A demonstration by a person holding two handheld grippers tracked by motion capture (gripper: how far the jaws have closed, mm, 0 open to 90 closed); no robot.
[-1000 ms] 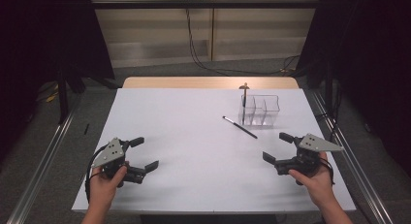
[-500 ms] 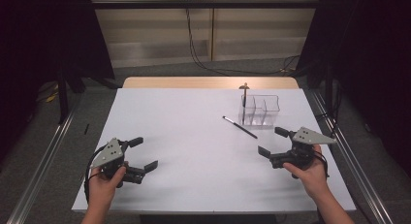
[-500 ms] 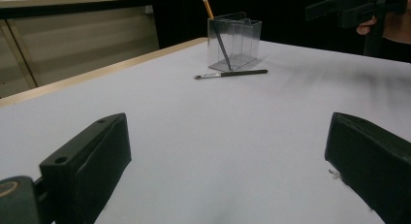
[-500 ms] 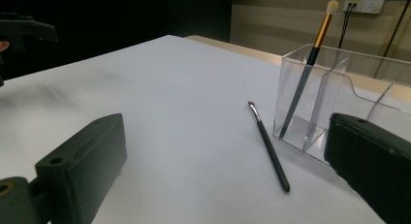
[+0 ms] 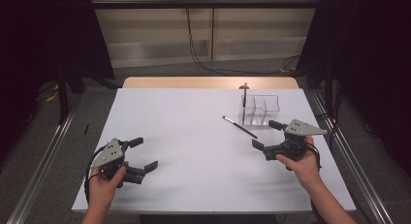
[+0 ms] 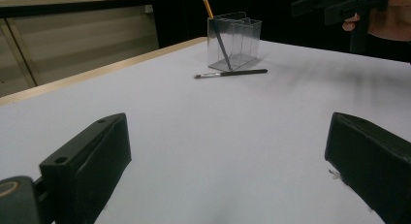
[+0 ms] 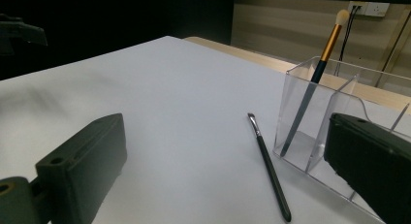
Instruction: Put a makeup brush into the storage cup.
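A clear plastic organizer [image 5: 261, 109] stands at the table's far right, with one gold-handled brush [image 5: 245, 95] upright in its left compartment. A thin dark brush [image 5: 240, 127] lies flat on the white table just left of it. My right gripper [image 5: 265, 134] hovers open right beside that loose brush, jaws wide with nothing between them. In the right gripper view the loose brush [image 7: 269, 168] and organizer [image 7: 334, 117] sit close ahead. My left gripper [image 5: 144, 153] stands open and empty near the front left. From it, the organizer [image 6: 233, 40] and loose brush [image 6: 231, 73] look far off.
The white table top [image 5: 194, 136] has a wooden strip [image 5: 208, 82] along its far edge. Metal rails [image 5: 43, 156] run along the floor on both sides. Cables [image 5: 203, 49] hang down the back wall.
My right gripper has moved left and forward, closer to the loose brush. The left gripper has stayed where it was.
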